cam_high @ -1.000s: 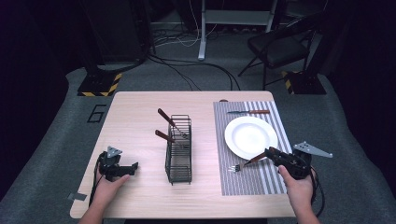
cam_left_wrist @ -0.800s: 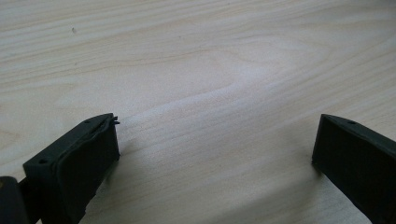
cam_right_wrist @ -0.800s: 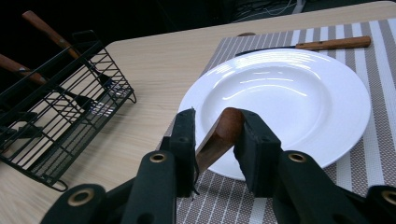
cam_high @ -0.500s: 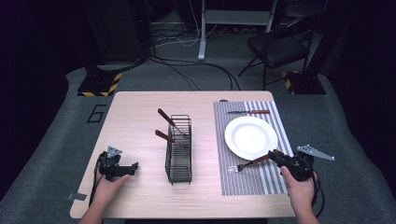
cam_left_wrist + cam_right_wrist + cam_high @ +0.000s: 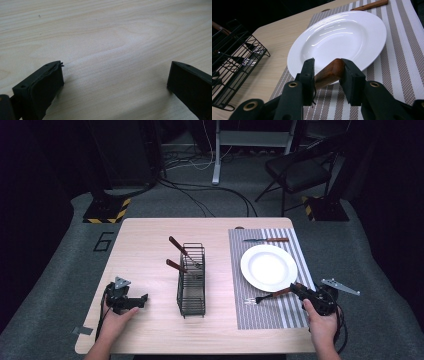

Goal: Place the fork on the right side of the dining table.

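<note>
A fork [image 5: 270,296] with a wooden handle [image 5: 329,72] lies slanted across the striped placemat [image 5: 260,315], just in front of the white plate [image 5: 268,267]. Its tines rest on the mat. My right gripper [image 5: 296,290] has the handle end between its jaws. The jaws have just been opening, and in the right gripper view [image 5: 329,62] the handle still spans the gap and touches both pads. My left gripper [image 5: 142,299] rests low over the bare wood at the near left, its jaws [image 5: 115,67] wide open with nothing between them.
A black wire rack [image 5: 191,280] stands mid-table with two wooden-handled utensils [image 5: 177,245] poking out. A knife [image 5: 267,240] lies on the mat beyond the plate [image 5: 342,37]. The rack [image 5: 234,62] sits left of the plate in the right gripper view. A chair and cables stand beyond the table.
My right hand has sunk a little toward the mat with the fork. The left hand has kept still.
</note>
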